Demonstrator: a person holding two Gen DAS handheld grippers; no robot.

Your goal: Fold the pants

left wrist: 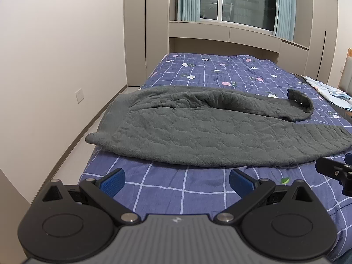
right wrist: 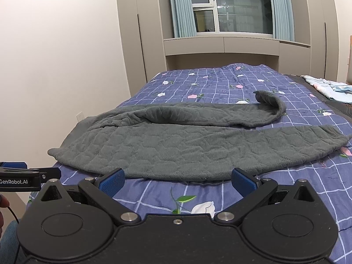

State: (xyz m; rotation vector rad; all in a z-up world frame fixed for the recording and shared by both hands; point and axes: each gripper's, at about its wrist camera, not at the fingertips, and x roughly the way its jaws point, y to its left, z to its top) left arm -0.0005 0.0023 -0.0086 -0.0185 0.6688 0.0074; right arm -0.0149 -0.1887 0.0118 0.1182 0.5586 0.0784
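Checked quilt, grey pants sprawled across, pale bedding beyond

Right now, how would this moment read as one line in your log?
step: before first fold | pants: spread flat on bed, far cuff curled | left tool: open, empty | right tool: open, empty

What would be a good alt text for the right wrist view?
Grey quilted pants lie spread across a blue checked bedspread, the far leg's cuff curled up. The open right hand-held gripper hovers just before their near edge, empty.
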